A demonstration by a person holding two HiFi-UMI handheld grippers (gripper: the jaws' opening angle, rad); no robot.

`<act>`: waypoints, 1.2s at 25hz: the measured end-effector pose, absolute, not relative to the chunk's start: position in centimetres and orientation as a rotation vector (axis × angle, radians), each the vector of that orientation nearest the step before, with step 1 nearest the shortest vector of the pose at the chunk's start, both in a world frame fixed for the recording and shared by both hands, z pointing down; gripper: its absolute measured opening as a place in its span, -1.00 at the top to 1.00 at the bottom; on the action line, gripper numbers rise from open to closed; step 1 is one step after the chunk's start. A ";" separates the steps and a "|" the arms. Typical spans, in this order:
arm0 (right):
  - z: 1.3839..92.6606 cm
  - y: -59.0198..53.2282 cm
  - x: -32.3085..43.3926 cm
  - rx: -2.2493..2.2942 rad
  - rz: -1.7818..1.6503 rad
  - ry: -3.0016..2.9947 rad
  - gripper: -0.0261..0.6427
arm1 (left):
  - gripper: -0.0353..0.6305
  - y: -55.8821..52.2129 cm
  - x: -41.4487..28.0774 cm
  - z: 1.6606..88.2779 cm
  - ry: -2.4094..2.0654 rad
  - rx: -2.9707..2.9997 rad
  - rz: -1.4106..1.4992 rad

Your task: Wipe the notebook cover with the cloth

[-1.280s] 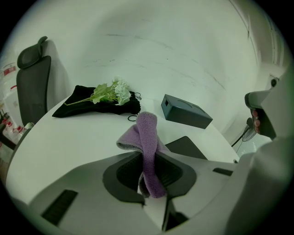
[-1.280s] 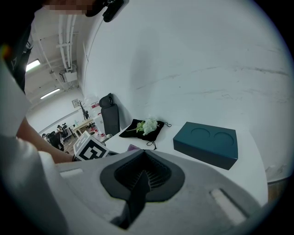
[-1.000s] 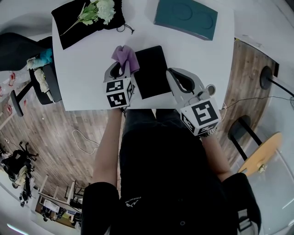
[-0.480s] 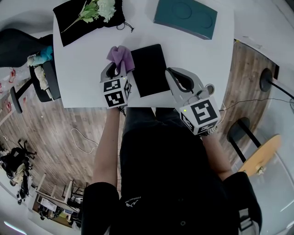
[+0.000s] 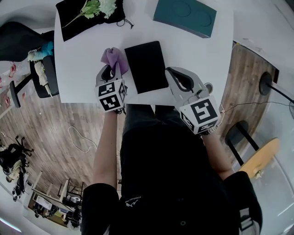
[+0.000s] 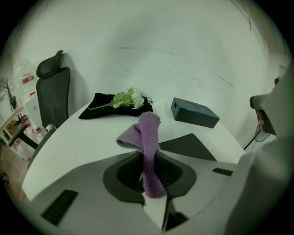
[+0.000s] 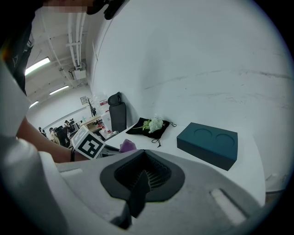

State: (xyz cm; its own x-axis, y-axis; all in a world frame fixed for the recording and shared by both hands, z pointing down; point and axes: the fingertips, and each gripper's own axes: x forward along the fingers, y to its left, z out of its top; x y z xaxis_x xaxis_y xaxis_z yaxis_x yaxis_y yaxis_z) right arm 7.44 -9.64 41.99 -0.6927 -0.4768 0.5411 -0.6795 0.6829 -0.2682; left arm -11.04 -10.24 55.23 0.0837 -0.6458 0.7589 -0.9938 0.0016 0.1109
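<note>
we see L tool (image 5: 111,69) clenched on purple cloth (image 5: 111,57), 9 o'clock of notebook (image 5: 146,66) | R tool (image 5: 176,75) clenched, empty, 4 o'clock of notebook

The notebook (image 5: 146,66) lies flat on the table (image 5: 78,69), near the middle of its near edge. Just left of the notebook's far left corner is the cloth (image 5: 111,57), caught between the jaws of the left gripper (image 5: 111,69), which reaches in over the near edge. The right gripper (image 5: 176,75) is on the notebook's other side, just beside its near right corner. Behind the notebook and a little to the right, a box (image 5: 186,16) sits at the table's far edge. At the far left corner lies a drawstring pouch (image 5: 78,24) with a sprig of flowers (image 5: 97,8) on it. An office chair (image 5: 20,34) stands off the table's left side.
</note>
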 end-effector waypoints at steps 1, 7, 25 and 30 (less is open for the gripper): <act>42.0 -9.5 7.6 0.894 0.634 -2.466 0.91 | 0.69 -10.1 -10.9 54.9 -1.637 1.715 0.670; 41.8 -8.4 8.5 0.886 0.616 -2.474 0.91 | 0.69 -9.2 -9.1 53.0 -1.650 1.743 0.595; 42.0 -6.8 13.5 0.944 0.611 -2.456 0.91 | 0.69 -9.4 1.4 53.3 -1.490 1.883 0.600; 42.2 -6.8 14.4 0.951 0.614 -2.447 0.91 | 0.69 -9.5 3.1 54.3 -1.462 1.887 0.620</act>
